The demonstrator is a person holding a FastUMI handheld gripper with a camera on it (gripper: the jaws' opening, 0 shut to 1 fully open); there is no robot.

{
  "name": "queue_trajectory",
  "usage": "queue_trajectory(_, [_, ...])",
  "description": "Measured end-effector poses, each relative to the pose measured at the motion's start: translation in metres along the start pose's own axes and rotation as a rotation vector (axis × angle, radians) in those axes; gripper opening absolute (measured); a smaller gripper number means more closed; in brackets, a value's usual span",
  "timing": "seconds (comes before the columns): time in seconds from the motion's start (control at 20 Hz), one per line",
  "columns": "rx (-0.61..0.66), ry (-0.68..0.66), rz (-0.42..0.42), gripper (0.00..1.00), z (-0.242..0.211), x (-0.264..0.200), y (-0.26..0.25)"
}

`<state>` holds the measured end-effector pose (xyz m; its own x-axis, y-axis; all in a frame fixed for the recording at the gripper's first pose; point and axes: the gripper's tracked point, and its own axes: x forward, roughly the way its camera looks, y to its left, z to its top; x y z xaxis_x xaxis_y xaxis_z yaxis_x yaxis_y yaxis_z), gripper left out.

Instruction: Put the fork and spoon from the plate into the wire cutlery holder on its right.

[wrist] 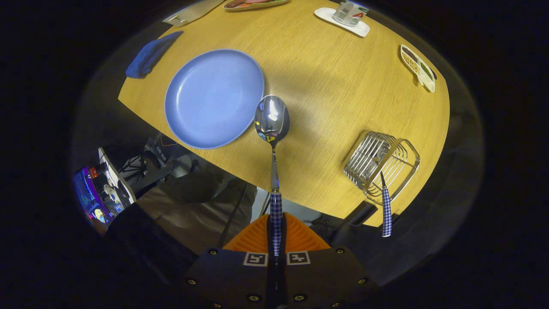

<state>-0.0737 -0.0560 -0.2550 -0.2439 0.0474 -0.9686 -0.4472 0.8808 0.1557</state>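
— What's the claw (276,240) got?

— The spoon (273,141). Both fingers are pinched tight on its checked handle, which runs straight out between them. The bowl of the spoon sticks out well ahead of the fingertips, shiny side up, held up above the counter (334,86).

— Over the plate?

— Not quite. The spoon's bowl sits just beside the blue plate (214,98), at its right rim. The plate itself is bare.

— And the fork?

— Already in the wire cutlery holder (381,164), off to the right of the fingers near the counter's front edge. The fork (386,206) leans out of it, its checked handle poking over the rim towards us; the tines are hidden among the wires.

— Anything below the claw?

— Someone's lap in dark clothing, left of the fingers, below the counter edge.

— Further back?

— A blue cloth (150,56) lies left of the plate at the counter's far-left edge. On the far right, a small divided dish (418,68). At the very back, a glass on a white coaster (343,20), and the edge of a patterned tray (253,4), too cut off to make out.
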Motion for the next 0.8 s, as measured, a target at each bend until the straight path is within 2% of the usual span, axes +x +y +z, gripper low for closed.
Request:
queue_trajectory(0.6, [0.106, 0.043, 0.008, 0.02, -0.053, -0.030, -0.060])
queue_trajectory(0.8, [0.157, 0.065, 0.065, 0.01, -0.065, -0.034, -0.064])
